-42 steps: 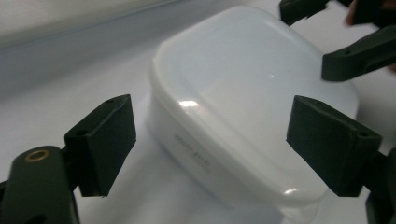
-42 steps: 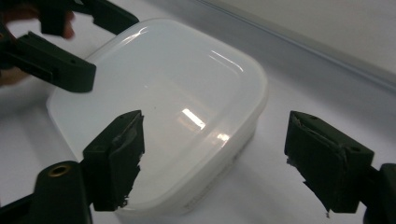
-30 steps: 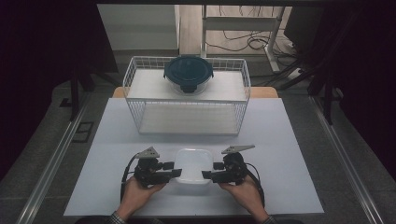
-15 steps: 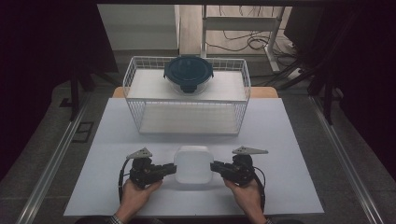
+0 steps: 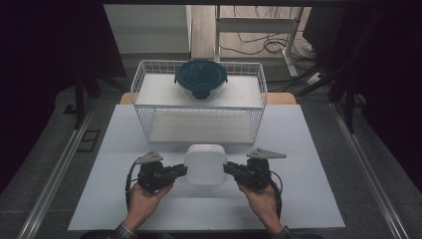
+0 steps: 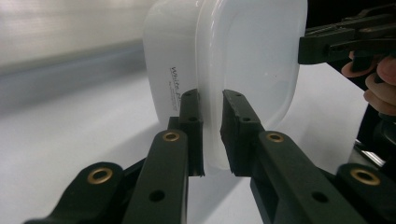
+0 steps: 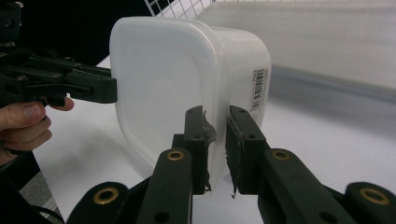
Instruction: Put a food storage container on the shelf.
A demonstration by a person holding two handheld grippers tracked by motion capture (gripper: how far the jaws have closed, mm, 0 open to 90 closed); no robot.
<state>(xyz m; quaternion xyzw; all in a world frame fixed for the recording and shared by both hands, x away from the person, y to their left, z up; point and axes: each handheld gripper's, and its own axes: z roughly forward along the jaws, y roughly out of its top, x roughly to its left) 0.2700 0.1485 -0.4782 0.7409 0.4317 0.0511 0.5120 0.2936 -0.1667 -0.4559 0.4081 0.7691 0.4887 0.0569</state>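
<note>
Both sets of jaws stand narrow, each clamped on the rim of the white container (image 5: 205, 164). Your left gripper (image 6: 212, 135) pinches the rim at lower centre of the left gripper view; your right gripper (image 7: 215, 147) pinches the opposite rim at lower centre of the right gripper view. In the high view the container sits at lower centre of the frame, tipped on edge between the two grippers, above the white table (image 5: 308, 199). Grasping appears complete. Placement appears to remain: the wire basket (image 5: 149, 127) at upper centre already carries a dark-lidded container (image 5: 200, 78) on its top.
</note>
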